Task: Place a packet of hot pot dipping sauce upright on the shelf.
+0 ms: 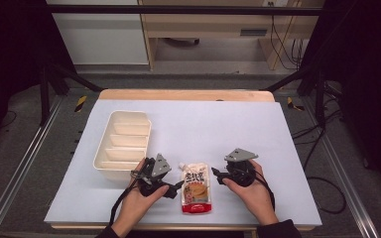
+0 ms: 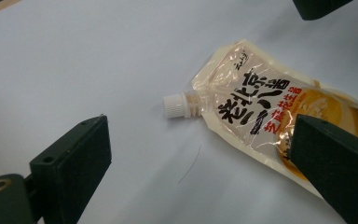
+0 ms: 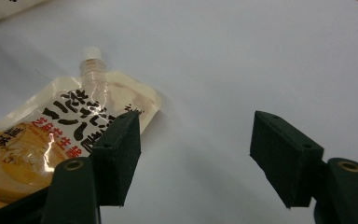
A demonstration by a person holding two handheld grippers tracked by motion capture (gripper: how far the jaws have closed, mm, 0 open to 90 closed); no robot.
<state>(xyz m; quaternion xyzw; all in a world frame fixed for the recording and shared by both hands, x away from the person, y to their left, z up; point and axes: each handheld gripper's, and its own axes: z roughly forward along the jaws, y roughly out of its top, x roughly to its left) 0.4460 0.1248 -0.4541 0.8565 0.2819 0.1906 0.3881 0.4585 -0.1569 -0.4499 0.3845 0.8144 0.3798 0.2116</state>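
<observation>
A flat sauce pouch (image 1: 196, 187) with black and red lettering and a white screw cap lies near the table's front edge, cap pointing away from the person. My left gripper (image 1: 171, 186) sits just left of it, jaws turned toward it. In the left gripper view the jaws of the left gripper (image 2: 200, 125) stand wide apart, with the pouch (image 2: 261, 112) and its cap (image 2: 177, 105) lying beyond them. My right gripper (image 1: 217, 174) is just right of the pouch. In the right gripper view the right gripper (image 3: 196, 119) is open over bare mat, and the pouch (image 3: 51, 135) lies off to the left.
A cream tray (image 1: 99, 153) with several compartments stands left of centre, just beyond the left hand. The pale mat (image 1: 218, 129) covers the wooden table. A black jaw of the other gripper (image 2: 317, 5) pokes in at the top of the left gripper view.
</observation>
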